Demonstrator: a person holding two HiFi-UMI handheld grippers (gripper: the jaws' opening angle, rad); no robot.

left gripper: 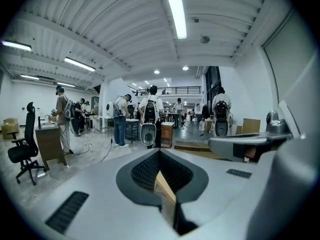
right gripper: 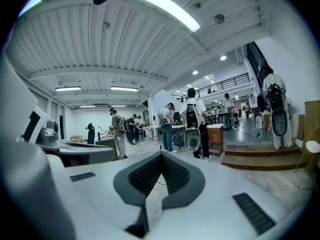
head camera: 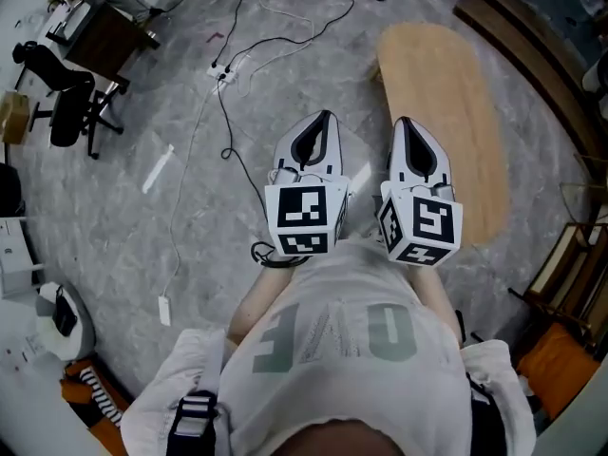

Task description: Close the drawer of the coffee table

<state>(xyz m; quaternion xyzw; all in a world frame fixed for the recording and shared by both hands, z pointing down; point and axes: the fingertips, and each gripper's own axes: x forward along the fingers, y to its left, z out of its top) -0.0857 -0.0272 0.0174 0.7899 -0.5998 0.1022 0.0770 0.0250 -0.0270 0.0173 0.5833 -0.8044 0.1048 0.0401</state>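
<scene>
The coffee table [head camera: 446, 112], with a long oval wooden top, stands on the grey floor to the upper right in the head view; its drawer does not show. My left gripper [head camera: 325, 115] and right gripper [head camera: 403, 122] are held side by side close to the person's chest, pointing forward, well above the floor. Both are shut with nothing between the jaws. The left gripper view shows the left gripper [left gripper: 159, 151] with its tips together, looking level across the room. The right gripper view shows the right gripper [right gripper: 161, 154] the same way. Neither touches the table.
A black office chair [head camera: 66, 103] and a dark desk [head camera: 104, 36] stand at the far left. Cables and a power strip [head camera: 223, 72] lie on the floor ahead. A wooden step [head camera: 532, 46] runs along the right. Several people [left gripper: 150, 114] stand farther off.
</scene>
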